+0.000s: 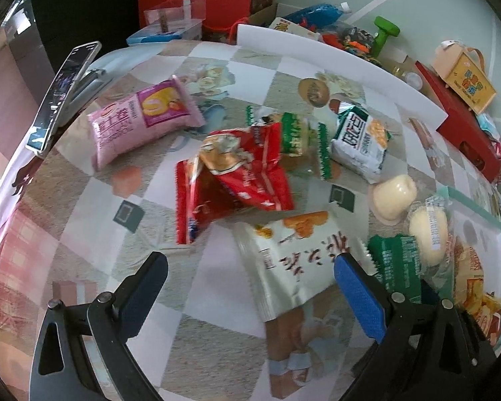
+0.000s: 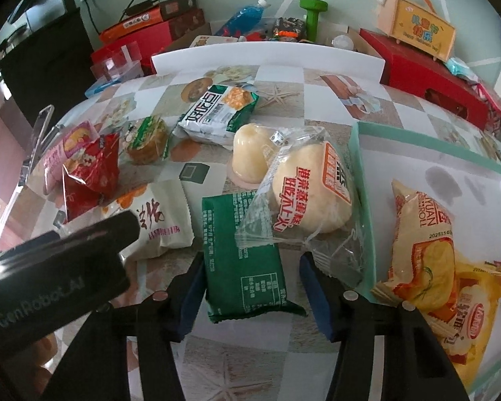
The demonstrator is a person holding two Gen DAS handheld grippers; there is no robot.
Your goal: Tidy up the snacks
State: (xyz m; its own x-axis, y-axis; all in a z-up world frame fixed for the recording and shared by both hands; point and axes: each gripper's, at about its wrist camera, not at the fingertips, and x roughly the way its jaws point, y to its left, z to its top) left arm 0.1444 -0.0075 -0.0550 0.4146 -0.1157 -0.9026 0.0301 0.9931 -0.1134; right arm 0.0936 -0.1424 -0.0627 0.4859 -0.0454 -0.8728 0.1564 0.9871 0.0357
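Both grippers (image 1: 250,270) (image 2: 250,264) tilted steeply downward.

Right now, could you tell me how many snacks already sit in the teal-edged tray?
2: a pale yellow pack and an orange-yellow pack just nearer the camera, overlapping it; the tray runs out of view.

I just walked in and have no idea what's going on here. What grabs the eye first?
A scatter of snack packets on a checkered tablecloth: a crumpled red bag mid-table, a pink packet far left. The right gripper straddles a dark green packet, beside a teal-rimmed tray holding yellow snack bags.
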